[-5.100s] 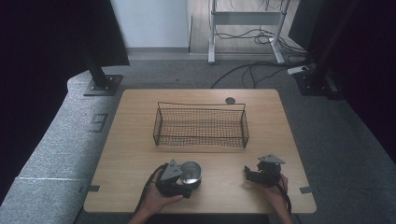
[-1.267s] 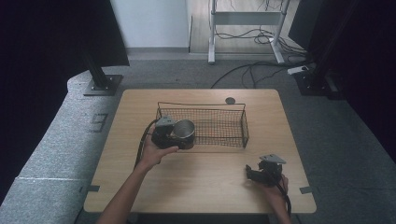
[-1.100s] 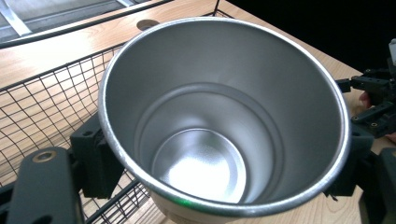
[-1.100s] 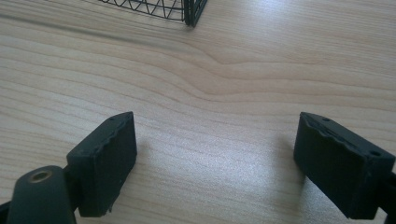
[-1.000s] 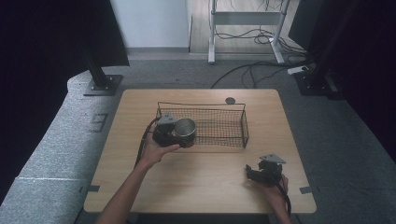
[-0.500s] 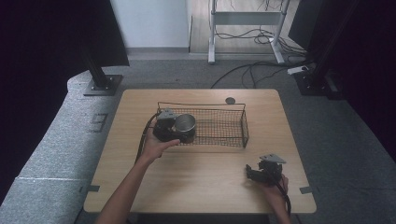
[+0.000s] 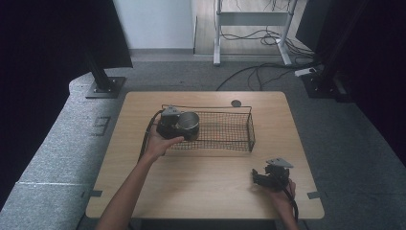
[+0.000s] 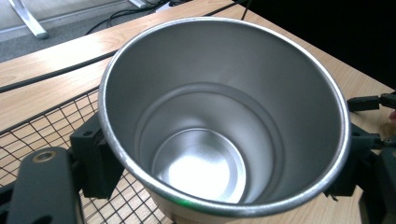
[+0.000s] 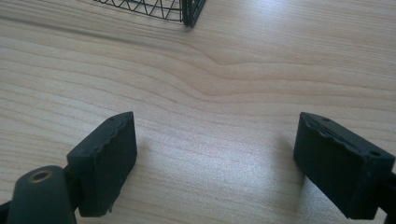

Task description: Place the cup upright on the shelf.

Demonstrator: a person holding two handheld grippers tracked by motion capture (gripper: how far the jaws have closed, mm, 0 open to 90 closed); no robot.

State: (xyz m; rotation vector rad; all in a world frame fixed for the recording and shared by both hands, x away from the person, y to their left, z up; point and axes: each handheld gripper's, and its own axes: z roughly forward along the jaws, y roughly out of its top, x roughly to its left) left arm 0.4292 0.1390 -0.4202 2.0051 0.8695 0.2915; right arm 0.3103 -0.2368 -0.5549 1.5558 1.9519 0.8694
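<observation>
A shiny steel cup is held in my left gripper, which is shut on its sides over the left end of the black wire basket. In the left gripper view the empty cup opens toward the camera, between the black fingers. My right gripper rests low at the table's front right, open, with bare wood between its fingers. The basket's corner shows at the top of the right gripper view.
The wooden table has a small dark disc by its far edge behind the basket. A cable trails from the left gripper. Black stands and floor cables lie beyond the table.
My left gripper has carried the cup from the table's front up and over the basket's left end, moving slightly farther in during the last second. The right gripper has stayed put.
</observation>
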